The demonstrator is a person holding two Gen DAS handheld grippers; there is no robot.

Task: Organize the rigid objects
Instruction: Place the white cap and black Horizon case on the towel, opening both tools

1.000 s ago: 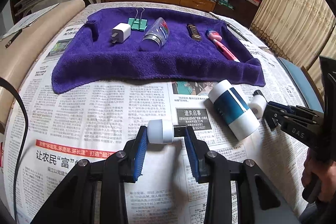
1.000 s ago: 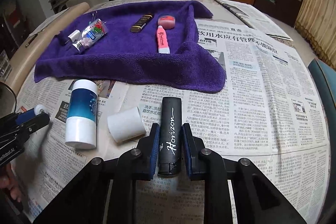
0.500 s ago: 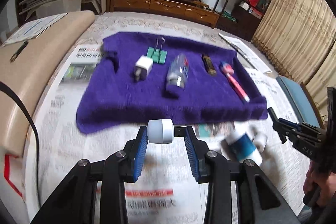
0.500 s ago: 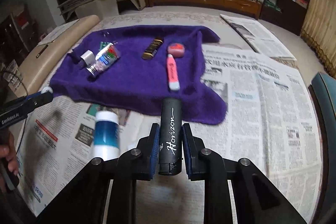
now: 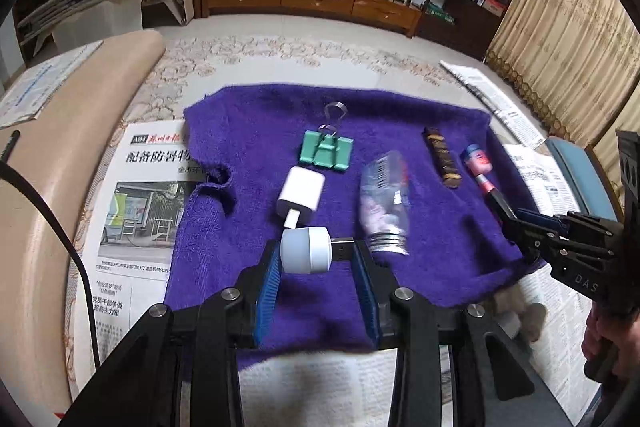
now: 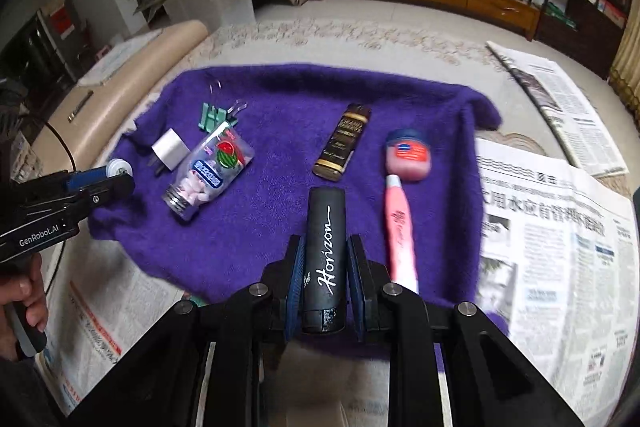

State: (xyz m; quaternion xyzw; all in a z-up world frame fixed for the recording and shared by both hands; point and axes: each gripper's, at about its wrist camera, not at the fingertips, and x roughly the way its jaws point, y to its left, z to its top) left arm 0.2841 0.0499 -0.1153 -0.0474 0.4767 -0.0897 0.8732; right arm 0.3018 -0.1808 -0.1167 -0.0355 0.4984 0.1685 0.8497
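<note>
Our left gripper (image 5: 317, 259) clamps a white USB night-light (image 5: 306, 251) above the purple towel (image 5: 256, 131), just before the white charger (image 5: 301, 193) — our right gripper (image 6: 325, 279) pinches the black Horizon tube (image 6: 325, 251) over the towel's near edge.

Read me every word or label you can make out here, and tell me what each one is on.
"Horizon": black tube in the right gripper.
"GenRobot.AI": left gripper, right wrist view.
"DAS", cut off: right gripper, left wrist view.
Newspaper headlines, brown bottle, candy bottle, pink jar: too blurred.
</note>
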